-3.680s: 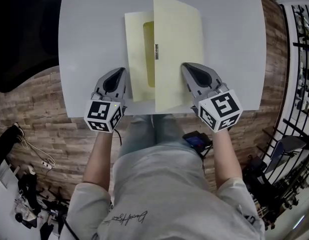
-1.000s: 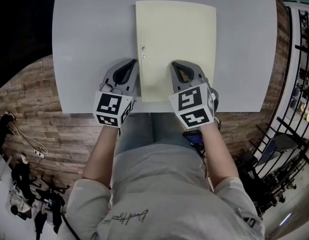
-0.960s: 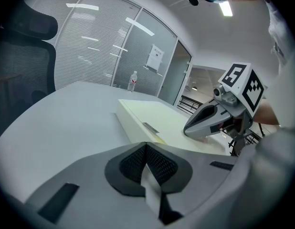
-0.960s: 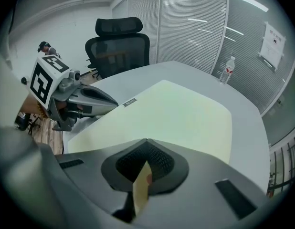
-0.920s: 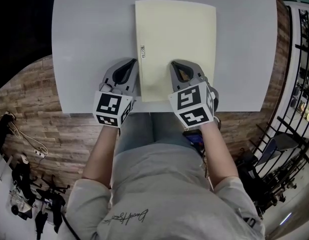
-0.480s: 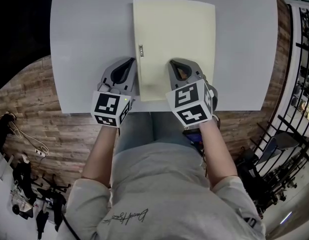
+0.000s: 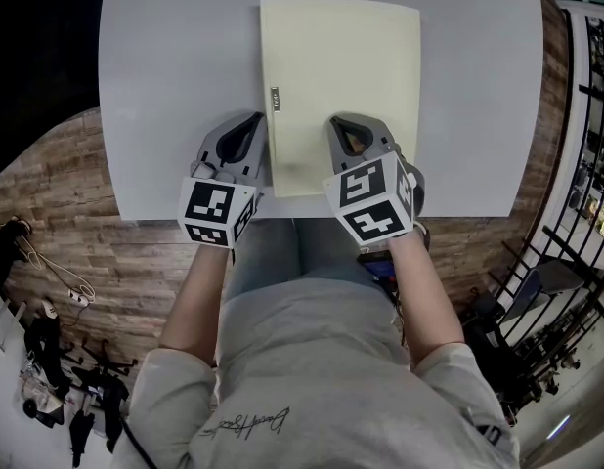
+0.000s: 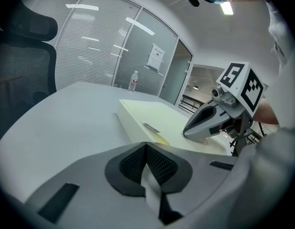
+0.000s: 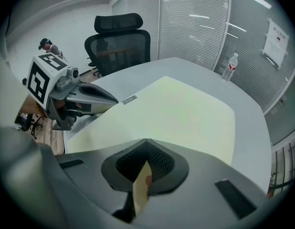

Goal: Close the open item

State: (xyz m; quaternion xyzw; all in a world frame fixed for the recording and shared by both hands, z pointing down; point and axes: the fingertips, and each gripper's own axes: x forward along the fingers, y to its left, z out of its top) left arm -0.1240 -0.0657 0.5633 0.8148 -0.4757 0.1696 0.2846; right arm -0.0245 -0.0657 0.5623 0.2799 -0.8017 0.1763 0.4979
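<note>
Pale-yellow flat folder (image 7: 341, 76) lies closed; your right gripper (image 7: 354, 125), clenched empty, apparently presses cover down; left gripper (image 7: 245, 122) clenched alongside.

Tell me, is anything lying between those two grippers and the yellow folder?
Nothing visible does. The right gripper sits over the near end of the folder, seemingly touching it; the left gripper is just beside its left edge, above the table. The folder lies flat, closed.

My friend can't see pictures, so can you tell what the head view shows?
A pale yellow folder lies closed and flat on a grey table. The person's left gripper sits just beside its left edge, and the right gripper is over its near end.
</note>
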